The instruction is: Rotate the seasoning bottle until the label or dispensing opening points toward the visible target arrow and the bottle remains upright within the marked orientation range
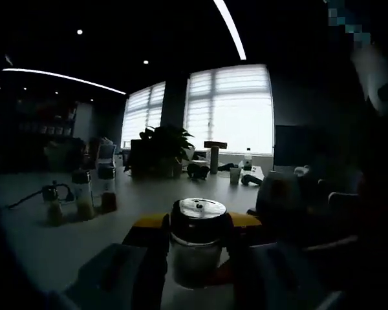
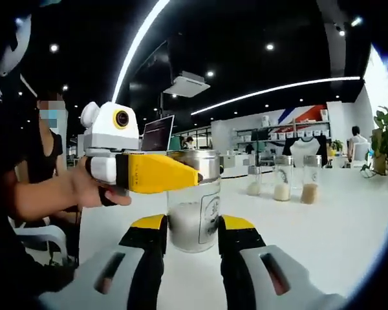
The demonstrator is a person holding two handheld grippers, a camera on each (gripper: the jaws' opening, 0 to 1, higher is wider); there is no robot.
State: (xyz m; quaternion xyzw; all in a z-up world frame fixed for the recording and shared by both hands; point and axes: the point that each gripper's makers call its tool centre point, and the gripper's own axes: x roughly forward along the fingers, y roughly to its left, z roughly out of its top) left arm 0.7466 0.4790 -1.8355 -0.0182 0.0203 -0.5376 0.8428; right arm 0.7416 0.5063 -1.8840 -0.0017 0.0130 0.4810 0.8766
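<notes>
The seasoning bottle (image 2: 194,210), a clear glass jar with a metal cap, is seen upright on the white table (image 2: 336,226), set between the two jaws of the right gripper (image 2: 193,236); the black pads are pressed against its sides low down, so the bottle is pinched there; pale contents are seen in its lower half. Higher up, the left gripper (image 2: 152,173) is brought in from the left of that view, its yellow jaw laid across the bottle just under the cap, and it is held by a hand (image 2: 90,187).

In the left gripper view the same bottle (image 1: 197,242) is seen between the jaws of the left gripper (image 1: 195,255), the cap rising above them; whether it is actually squeezed there cannot be told in the dim light.

Beyond the right gripper, to the right, three small jars (image 2: 282,183) are lined up on the table; in the left gripper view these jars (image 1: 84,200) are seen to the left, with a potted plant (image 1: 163,147) farther off before the bright windows (image 1: 229,110).
</notes>
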